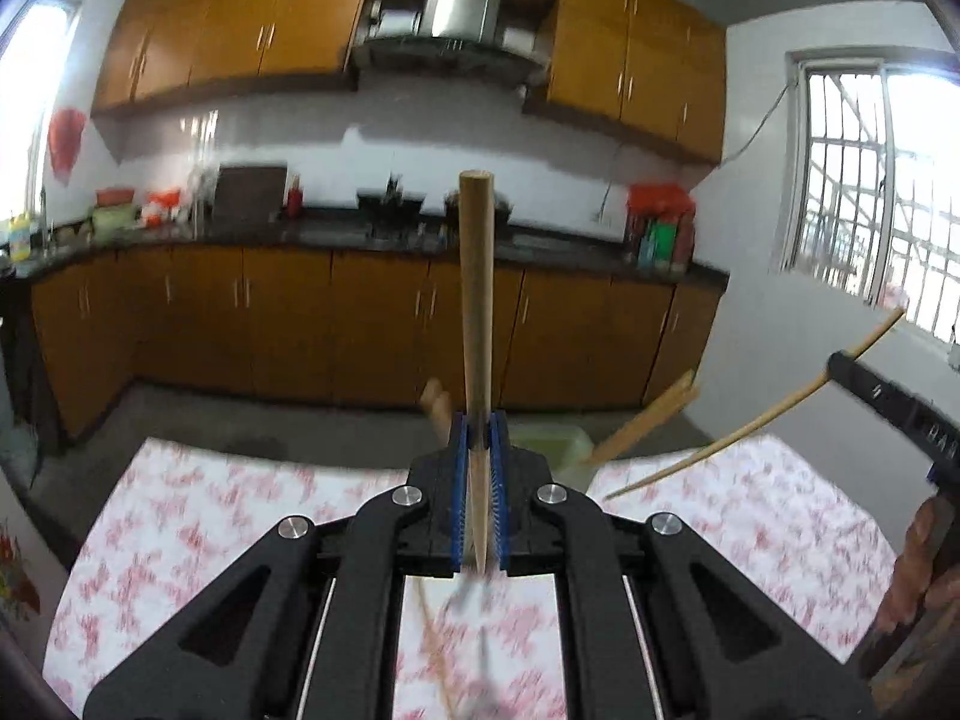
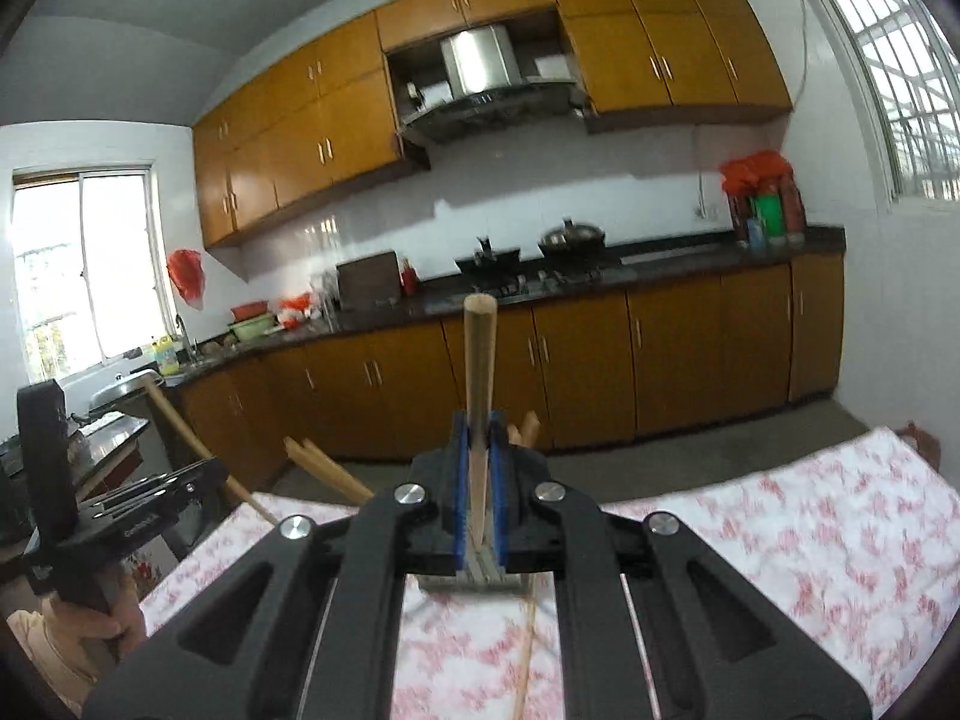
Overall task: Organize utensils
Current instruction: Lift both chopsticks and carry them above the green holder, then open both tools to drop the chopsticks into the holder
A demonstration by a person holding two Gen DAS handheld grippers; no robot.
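Chopstick [image 1: 477, 324] per hand-held gripper (both clamped)

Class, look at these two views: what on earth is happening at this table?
A person holds a claw in each hand above a floral-cloth table. The left claw is shut on a wooden chopstick pointing up. The right claw is shut on another chopstick. More chopsticks already stand in a pale container behind them.

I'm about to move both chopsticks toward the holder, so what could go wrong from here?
1. Each gripper pinches its chopstick near the thin end, so the long free part could pivot or slip.
2. The holder already has chopsticks leaning outward; an incoming tip might knock them.
3. Both views are blurred, so aim may suffer.
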